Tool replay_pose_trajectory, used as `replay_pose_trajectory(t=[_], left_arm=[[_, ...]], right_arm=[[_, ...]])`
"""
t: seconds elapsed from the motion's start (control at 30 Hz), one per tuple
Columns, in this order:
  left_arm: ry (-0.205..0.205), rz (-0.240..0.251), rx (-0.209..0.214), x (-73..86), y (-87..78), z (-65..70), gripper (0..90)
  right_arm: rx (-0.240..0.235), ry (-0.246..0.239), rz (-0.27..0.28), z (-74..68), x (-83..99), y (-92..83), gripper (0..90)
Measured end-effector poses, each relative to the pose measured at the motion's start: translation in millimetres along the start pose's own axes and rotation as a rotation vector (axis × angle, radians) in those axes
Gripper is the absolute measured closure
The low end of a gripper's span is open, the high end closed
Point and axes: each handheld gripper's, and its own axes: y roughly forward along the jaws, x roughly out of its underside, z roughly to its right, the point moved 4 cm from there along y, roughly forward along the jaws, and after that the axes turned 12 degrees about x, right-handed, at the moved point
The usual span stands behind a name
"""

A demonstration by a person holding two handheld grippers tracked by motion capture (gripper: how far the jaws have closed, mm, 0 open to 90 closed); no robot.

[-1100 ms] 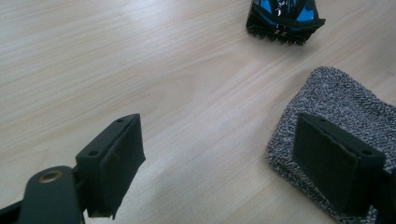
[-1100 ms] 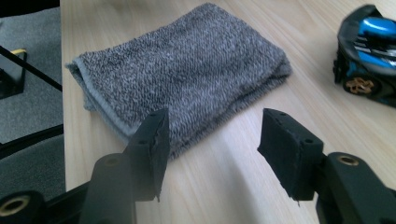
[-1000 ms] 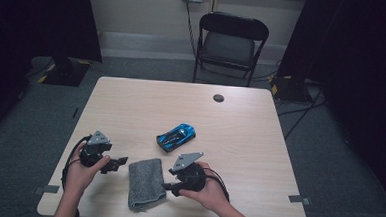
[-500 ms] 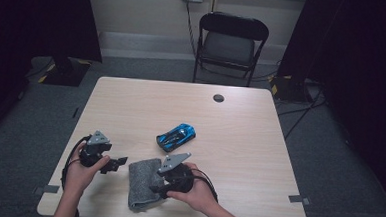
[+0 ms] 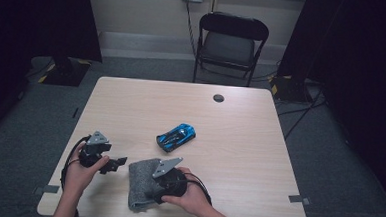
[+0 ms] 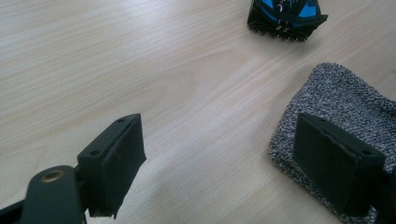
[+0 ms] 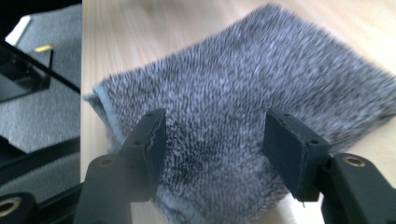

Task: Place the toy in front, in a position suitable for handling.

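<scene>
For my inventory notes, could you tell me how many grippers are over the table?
2. The left gripper is near the table's front left corner, beside the cloth. The right gripper hangs over the cloth, jaws apart. Nothing suggests another is hidden.

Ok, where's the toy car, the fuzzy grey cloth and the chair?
blue toy car (image 5: 176,136), high view, its roof.
grey cloth (image 7: 243,100), right gripper view, its fuzzy middle.
folding chair (image 5: 230,46), high view, its seat.
</scene>
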Motion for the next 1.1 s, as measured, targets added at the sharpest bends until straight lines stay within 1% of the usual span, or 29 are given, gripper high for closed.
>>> replay_pose_trajectory(t=[0.13, 0.3, 0.4, 0.43, 0.5, 0.57, 0.6, 0.63, 0.7, 0.73, 0.77, 0.8, 0.83, 0.9, 0.93, 0.97, 1.03, 1.1], left_arm=[[0.002, -0.003, 0.004, -0.7, 0.8, 0.6, 16.8], [-0.004, -0.005, 0.006, 0.4, 1.9, 0.4, 16.7], [-0.005, -0.007, 0.004, 1.0, 2.7, 0.1, 16.8], [-0.005, -0.007, 0.004, 0.9, 2.7, 0.3, 16.8], [-0.006, -0.006, 0.003, 0.7, 2.6, 0.8, 16.8], [-0.002, -0.009, 0.003, 0.6, 1.8, 0.6, 16.8], [-0.002, -0.010, 0.001, 0.6, 1.6, 0.5, 16.8], [-0.002, -0.010, 0.000, 0.7, 1.5, 0.4, 16.8], [-0.003, -0.011, -0.001, 0.9, 1.6, 0.6, 16.8], [-0.002, -0.013, -0.002, 0.8, 1.4, 0.5, 16.8], [0.000, -0.012, -0.002, 0.8, 1.3, 0.4, 16.8], [-0.001, -0.011, 0.000, 0.9, 1.2, 0.6, 16.8], [-0.004, -0.010, 0.000, 1.1, 1.1, 0.8, 16.8], [-0.007, -0.006, -0.001, 1.5, 1.0, 0.6, 16.8], [-0.005, -0.006, 0.000, 1.7, 0.6, 0.0, 16.8], [-0.007, -0.004, 0.000, 1.8, 0.4, -0.3, 16.8], [-0.010, 0.000, -0.003, 1.9, -0.8, -1.4, 16.8], [-0.011, 0.003, -0.003, 1.8, -1.4, -1.8, 16.7]], right_arm=[[0.000, -0.013, -0.008, -1.0, 3.2, 4.7, 38.1], [0.006, -0.036, -0.016, -0.5, 6.4, 8.5, 39.8], [0.033, -0.083, -0.019, -2.1, 6.8, 8.7, 43.1], [0.039, -0.083, -0.021, -2.8, 6.9, 8.6, 43.7], [0.054, -0.095, -0.023, -3.9, 6.8, 8.4, 46.6], [0.058, -0.099, -0.025, -4.1, 7.2, 7.6, 51.5], [0.060, -0.102, -0.027, -3.5, 7.1, 7.1, 56.3], [0.058, -0.108, -0.027, -2.7, 7.0, 6.1, 64.1], [0.054, -0.112, -0.029, -0.9, 7.6, 4.9, 69.9], [0.053, -0.119, -0.027, 0.2, 7.5, 4.3, 75.2], [0.055, -0.122, -0.025, 1.0, 7.8, 3.9, 75.7], [0.053, -0.109, -0.024, 0.9, 8.7, 3.2, 76.2], [0.049, -0.117, -0.020, 1.6, 9.0, 2.3, 77.4], [0.068, -0.142, -0.021, 4.4, 9.2, -1.7, 78.6], [0.060, -0.136, -0.021, 6.2, 10.5, -5.4, 78.8], [0.057, -0.144, -0.025, 8.5, 12.2, -8.5, 79.0], [0.067, -0.154, -0.023, 13.6, 15.2, -15.8, 79.1], [0.071, -0.149, -0.021, 20.5, 18.8, -26.1, 79.1]])
